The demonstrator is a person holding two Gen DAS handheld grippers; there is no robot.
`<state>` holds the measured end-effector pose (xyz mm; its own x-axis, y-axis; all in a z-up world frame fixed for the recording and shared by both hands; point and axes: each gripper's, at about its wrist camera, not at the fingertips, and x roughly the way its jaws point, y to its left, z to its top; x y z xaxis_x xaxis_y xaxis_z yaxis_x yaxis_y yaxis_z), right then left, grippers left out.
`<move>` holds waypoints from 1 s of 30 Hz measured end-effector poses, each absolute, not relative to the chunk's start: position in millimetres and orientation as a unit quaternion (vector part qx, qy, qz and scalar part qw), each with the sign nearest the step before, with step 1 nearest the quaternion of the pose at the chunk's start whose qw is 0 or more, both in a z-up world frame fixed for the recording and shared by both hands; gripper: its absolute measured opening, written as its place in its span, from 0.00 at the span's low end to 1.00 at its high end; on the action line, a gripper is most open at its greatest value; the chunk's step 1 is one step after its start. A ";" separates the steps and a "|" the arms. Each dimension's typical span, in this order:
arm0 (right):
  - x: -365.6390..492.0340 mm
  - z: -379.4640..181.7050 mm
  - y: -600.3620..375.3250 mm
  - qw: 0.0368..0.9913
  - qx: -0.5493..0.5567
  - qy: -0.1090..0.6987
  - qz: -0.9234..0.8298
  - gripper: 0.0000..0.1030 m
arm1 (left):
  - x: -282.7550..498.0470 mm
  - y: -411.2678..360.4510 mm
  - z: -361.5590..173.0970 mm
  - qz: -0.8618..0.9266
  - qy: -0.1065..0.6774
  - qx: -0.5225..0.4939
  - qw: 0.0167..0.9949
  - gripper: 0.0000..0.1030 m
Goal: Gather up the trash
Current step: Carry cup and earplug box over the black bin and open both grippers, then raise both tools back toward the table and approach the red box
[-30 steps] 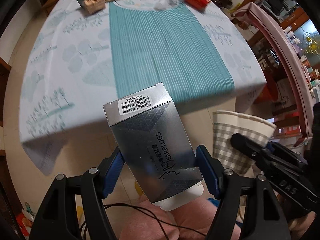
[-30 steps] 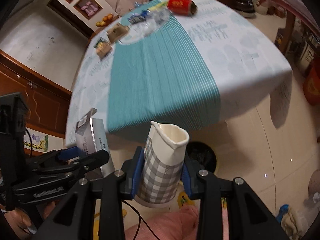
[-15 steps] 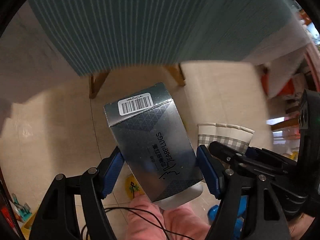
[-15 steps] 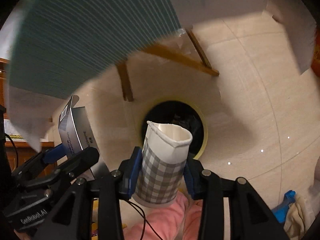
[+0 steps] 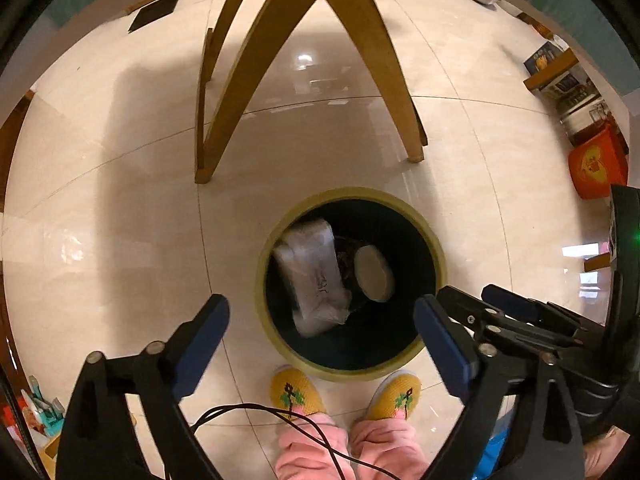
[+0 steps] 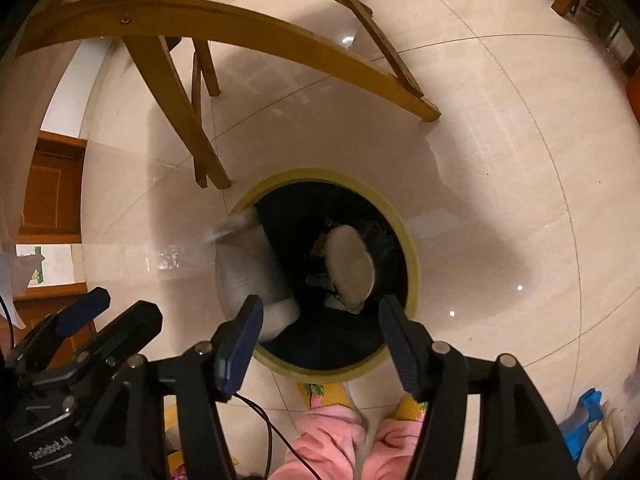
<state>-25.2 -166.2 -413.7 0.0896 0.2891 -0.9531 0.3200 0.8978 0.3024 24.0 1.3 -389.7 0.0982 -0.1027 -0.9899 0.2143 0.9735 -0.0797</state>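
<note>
A round bin with a yellow rim (image 5: 436, 248) (image 6: 412, 256) stands on the tiled floor below both grippers. The grey earplugs box (image 5: 314, 276) (image 6: 248, 264) is blurred, dropping into the bin's left side. The paper cup (image 5: 374, 274) (image 6: 350, 266) lies inside, bottom up. My left gripper (image 5: 322, 336) is open and empty above the bin's near rim. My right gripper (image 6: 320, 344) is open and empty just above the bin, and it also shows at the right of the left wrist view (image 5: 508, 316).
Wooden table legs (image 5: 384, 64) (image 6: 188, 120) stand just behind the bin. The person's yellow slippers (image 5: 296, 390) and pink trousers (image 6: 340, 440) are at the bin's near side. An orange box (image 5: 598, 166) sits at the far right, a wooden cabinet (image 6: 52, 192) at the left.
Both grippers swung down from the table to over the bin and opened. The earplugs box and the checked paper cup left the jaws and dropped into the bin.
</note>
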 end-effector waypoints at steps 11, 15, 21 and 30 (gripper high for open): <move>-32.6 -372.3 -165.8 0.712 0.220 0.666 -0.007 0.59 | 12.9 12.5 -347.1 -0.092 0.644 0.025 0.759 0.92; -37.5 -342.4 -165.0 0.722 0.215 0.657 -0.010 0.59 | 8.4 17.1 -309.4 -0.093 0.628 0.017 0.773 0.92; -45.6 -295.7 -163.7 0.733 0.209 0.647 -0.014 0.59 | 4.3 22.9 -255.2 -0.099 0.613 0.004 0.784 0.92; -59.4 -207.1 -159.5 0.750 0.208 0.628 -0.012 0.59 | -12.7 28.2 -155.5 -0.125 0.586 -0.002 0.800 0.92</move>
<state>-59.4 -159.5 -207.1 0.2105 0.2438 -0.9467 0.2790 0.9131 0.2972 -12.7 28.2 -155.5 0.2807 -0.2031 -0.9381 0.1976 0.9686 -0.1506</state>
